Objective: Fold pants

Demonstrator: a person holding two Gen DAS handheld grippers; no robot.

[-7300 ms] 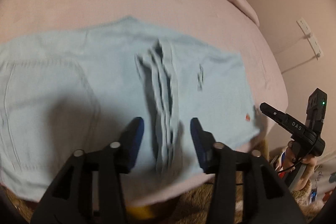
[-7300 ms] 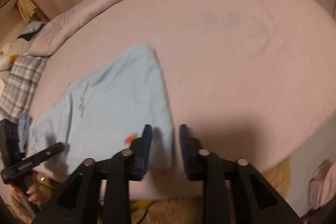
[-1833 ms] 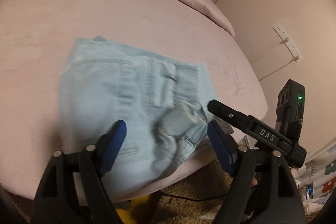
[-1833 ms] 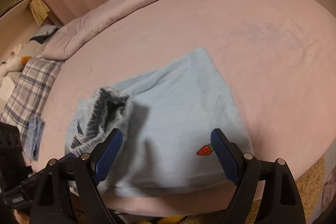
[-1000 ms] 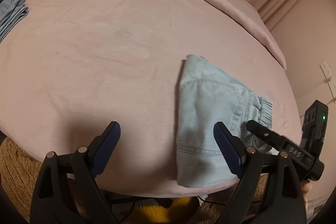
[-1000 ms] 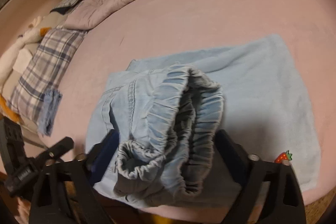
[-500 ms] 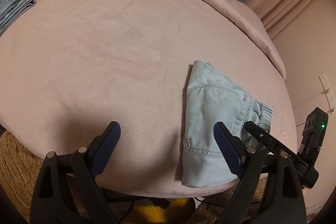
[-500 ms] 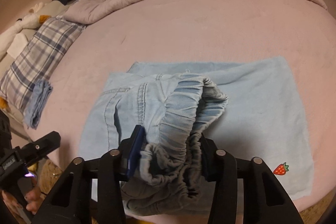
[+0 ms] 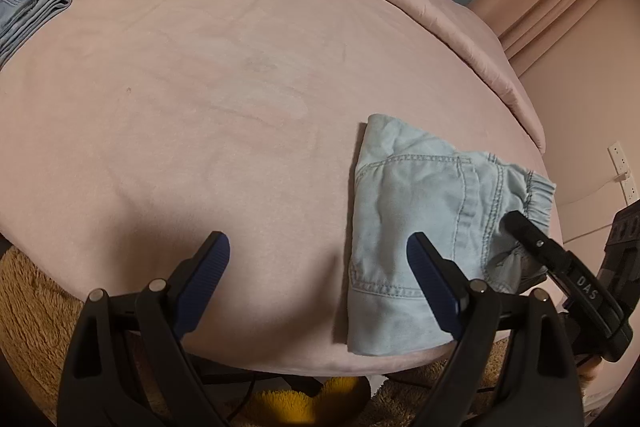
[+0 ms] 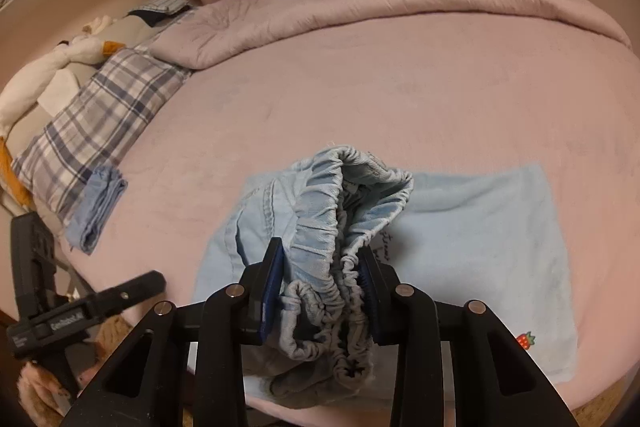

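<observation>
Left wrist view: the left gripper (image 9: 316, 265) sits at the bottom of the frame, jaws wide apart and empty over the bare pink bed (image 9: 200, 87). The pants (image 9: 420, 211) lie at right centre near the bed's near edge, already folded into a compact packet with the elastic waistband at its right end. The right gripper (image 9: 520, 227) reaches in from the lower right onto that waistband end.

Right wrist view: the right gripper (image 10: 322, 281) is at lower centre, its jaws having just been closing and now clamped on the bunched waistband (image 10: 340, 227), which stands raised off the flat lower layer of the pants (image 10: 480, 239). Folding looks mostly done. What seems left is laying this gathered end down neatly, perhaps one last fold over.
</observation>
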